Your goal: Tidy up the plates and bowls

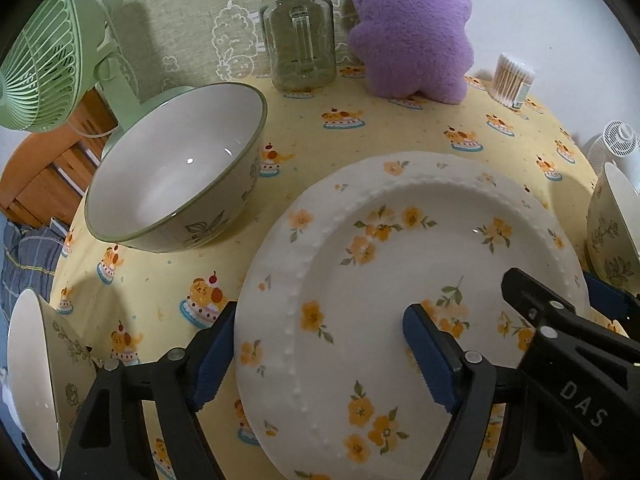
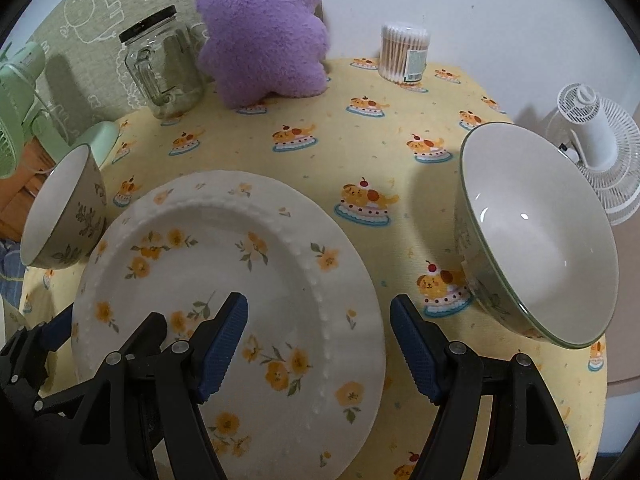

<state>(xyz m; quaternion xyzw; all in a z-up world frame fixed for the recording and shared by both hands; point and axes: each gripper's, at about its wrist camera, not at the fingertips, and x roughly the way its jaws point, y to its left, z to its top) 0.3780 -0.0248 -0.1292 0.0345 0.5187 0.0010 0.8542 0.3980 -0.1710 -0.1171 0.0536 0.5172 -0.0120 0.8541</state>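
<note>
A white plate with yellow flowers (image 1: 420, 280) lies on the yellow tablecloth; it also shows in the right wrist view (image 2: 224, 280). My left gripper (image 1: 320, 356) is open and straddles the plate's left rim, one finger outside, one over the plate. My right gripper (image 2: 320, 344) is open and straddles the plate's right rim. A green-rimmed bowl (image 1: 176, 164) stands left of the plate. Another bowl (image 2: 536, 232) stands to the right. A third bowl (image 1: 44, 376) is at the near left edge.
At the back stand a glass jar (image 1: 300, 36), a purple plush toy (image 1: 412, 28) and a tub of cotton swabs (image 1: 512, 80). A green fan (image 1: 44, 56) is at the left, a white fan (image 2: 596, 152) at the right. The tablecloth (image 1: 400, 132) ends near both.
</note>
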